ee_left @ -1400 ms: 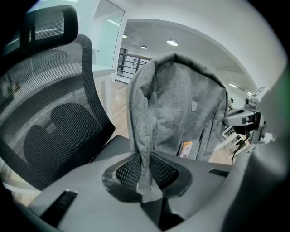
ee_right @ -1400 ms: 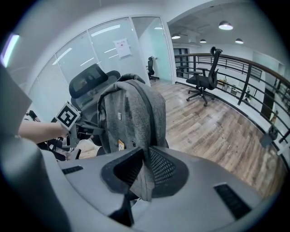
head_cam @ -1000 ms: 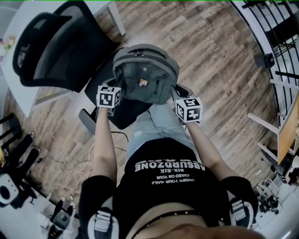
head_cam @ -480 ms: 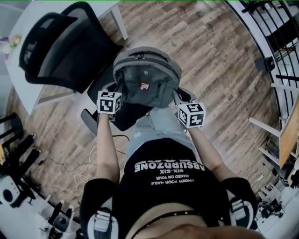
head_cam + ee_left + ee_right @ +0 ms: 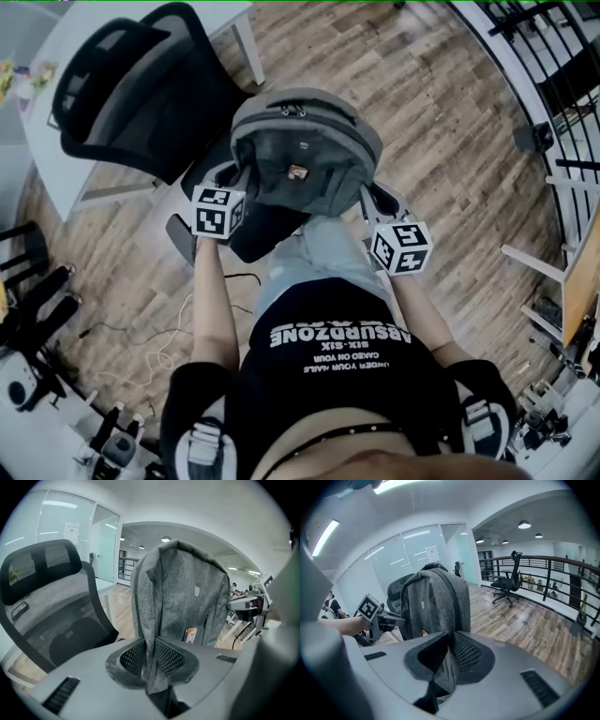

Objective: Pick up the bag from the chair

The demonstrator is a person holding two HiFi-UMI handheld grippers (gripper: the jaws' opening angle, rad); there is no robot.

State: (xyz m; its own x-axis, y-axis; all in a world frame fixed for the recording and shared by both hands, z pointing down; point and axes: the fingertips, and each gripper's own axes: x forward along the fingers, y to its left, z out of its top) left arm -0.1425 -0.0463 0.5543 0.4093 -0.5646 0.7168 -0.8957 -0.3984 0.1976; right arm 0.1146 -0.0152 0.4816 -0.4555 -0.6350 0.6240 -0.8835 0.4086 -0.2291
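A grey backpack (image 5: 305, 150) hangs between my two grippers above the seat of a black office chair (image 5: 141, 94). My left gripper (image 5: 228, 183) is shut on the bag's left edge; in the left gripper view the grey fabric (image 5: 152, 644) is pinched between the jaws and the bag (image 5: 187, 597) stands upright ahead. My right gripper (image 5: 370, 202) is shut on the bag's right edge, with fabric (image 5: 449, 663) clamped between its jaws and the bag (image 5: 436, 604) rising in front. A small orange tag (image 5: 297, 172) shows on the bag's front.
The chair's mesh back (image 5: 51, 597) stands left of the bag. A white table (image 5: 56, 122) lies behind the chair. A black railing (image 5: 553, 84) runs along the right side. Cables (image 5: 159, 347) trail on the wooden floor. Another office chair (image 5: 510, 583) stands far off.
Both grippers have risen with the bag held between them. The bag now looks larger and closer to the head camera, lifted off the chair seat.
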